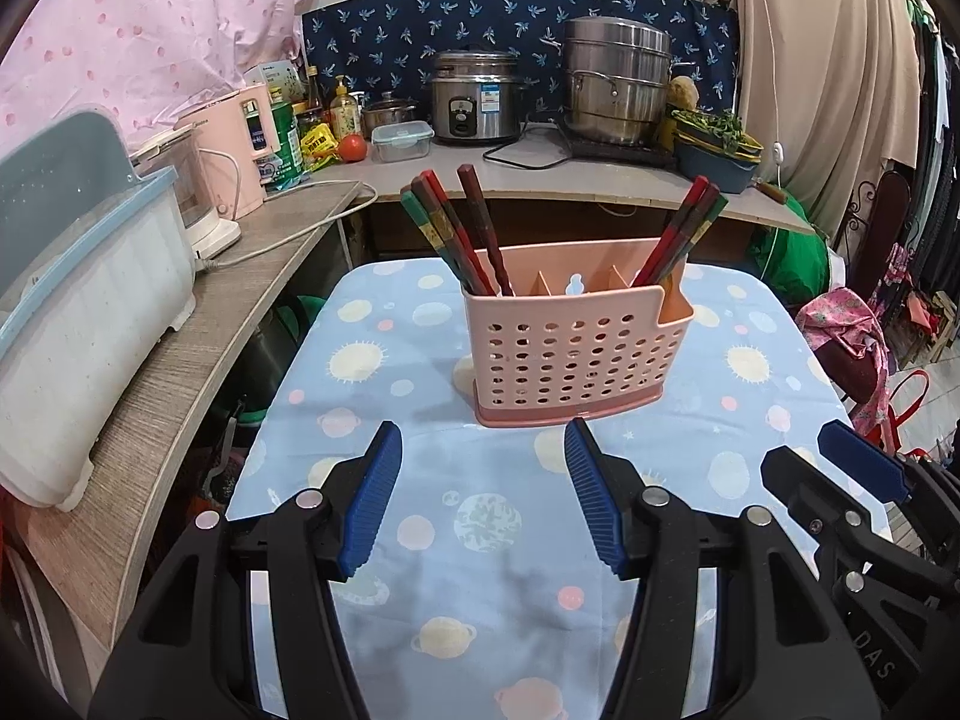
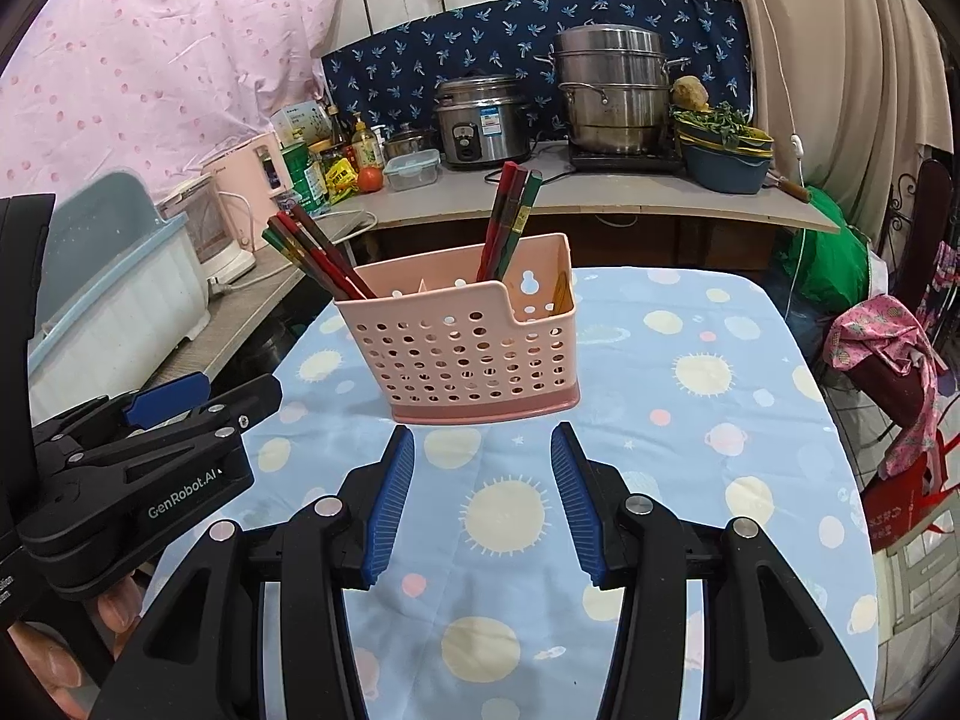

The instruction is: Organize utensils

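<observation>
From the right wrist camera we see fingertips (image 2: 114,606) under the left gripper (image 2: 207,402) at the frame's left edge, while the left wrist camera shows only the right gripper (image 1: 840,456) at its right edge, with no hand behind it. The pink perforated caddy (image 1: 567,354) stands upright on the planet-print tablecloth (image 1: 480,540), just beyond both pairs of blue pads, with dark red-and-green chopsticks (image 1: 462,240) leaning out of its two end compartments and the middle ones apparently bare. We see both jaws spread with nothing between them; the chopsticks' lower ends are hidden behind the caddy wall.
</observation>
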Demonstrator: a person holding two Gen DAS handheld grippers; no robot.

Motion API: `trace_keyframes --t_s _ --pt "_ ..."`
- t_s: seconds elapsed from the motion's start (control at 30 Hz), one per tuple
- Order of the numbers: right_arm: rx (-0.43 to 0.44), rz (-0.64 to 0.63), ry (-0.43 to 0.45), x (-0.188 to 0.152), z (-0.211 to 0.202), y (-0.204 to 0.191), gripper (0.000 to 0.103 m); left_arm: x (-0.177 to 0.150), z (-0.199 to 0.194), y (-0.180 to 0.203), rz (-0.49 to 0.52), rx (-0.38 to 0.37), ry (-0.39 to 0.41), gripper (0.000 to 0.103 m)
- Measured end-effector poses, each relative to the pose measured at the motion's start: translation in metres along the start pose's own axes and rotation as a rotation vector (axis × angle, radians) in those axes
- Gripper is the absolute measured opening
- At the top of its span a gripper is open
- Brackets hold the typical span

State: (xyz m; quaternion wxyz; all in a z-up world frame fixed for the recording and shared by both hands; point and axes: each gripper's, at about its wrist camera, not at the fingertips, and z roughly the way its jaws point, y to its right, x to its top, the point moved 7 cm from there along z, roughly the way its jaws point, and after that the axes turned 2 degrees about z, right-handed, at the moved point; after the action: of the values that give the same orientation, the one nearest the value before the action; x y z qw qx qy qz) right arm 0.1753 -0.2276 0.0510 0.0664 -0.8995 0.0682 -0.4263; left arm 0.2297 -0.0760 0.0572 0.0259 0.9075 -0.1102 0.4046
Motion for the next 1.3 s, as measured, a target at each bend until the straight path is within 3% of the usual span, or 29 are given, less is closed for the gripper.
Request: trace_keyframes --t_s 0.4,0.57,0.63,0.87,0.9,1.17,1.23,1.3 --pt "-0.023 -0.009 -0.018 -0.009 0.005 0.007 0.047 -0.017 0.01 -0.001 0.0 0.012 -0.038 0.059" --pt "-0.028 -0.006 -0.021 -0.012 0.006 0.012 0.058 -0.022 0.012 -0.001 0.006 0.019 -0.051 0.062" --pt "-0.03 -0.004 -0.026 -0.014 0.007 0.014 0.068 -0.025 0.014 -0.001 0.007 0.022 -0.058 0.066" --pt "-0.039 -0.009 -0.036 -0.017 0.009 0.018 0.077 -0.031 0.014 0.002 0.022 0.03 -0.063 0.073" --pt "-0.04 -0.009 -0.043 -0.018 0.01 0.018 0.085 -0.031 0.014 0.002 0.023 0.03 -0.064 0.075" --pt "-0.045 0.009 -0.062 -0.023 0.014 0.02 0.088 -0.032 0.014 0.002 0.026 0.032 -0.066 0.086" --pt "-0.058 0.011 -0.054 -0.023 0.013 0.021 0.097 -0.032 0.014 0.0 0.022 0.039 -0.066 0.087" --pt "-0.065 0.009 -0.05 -0.023 0.013 0.021 0.097 -0.033 0.015 -0.002 0.018 0.041 -0.072 0.09"
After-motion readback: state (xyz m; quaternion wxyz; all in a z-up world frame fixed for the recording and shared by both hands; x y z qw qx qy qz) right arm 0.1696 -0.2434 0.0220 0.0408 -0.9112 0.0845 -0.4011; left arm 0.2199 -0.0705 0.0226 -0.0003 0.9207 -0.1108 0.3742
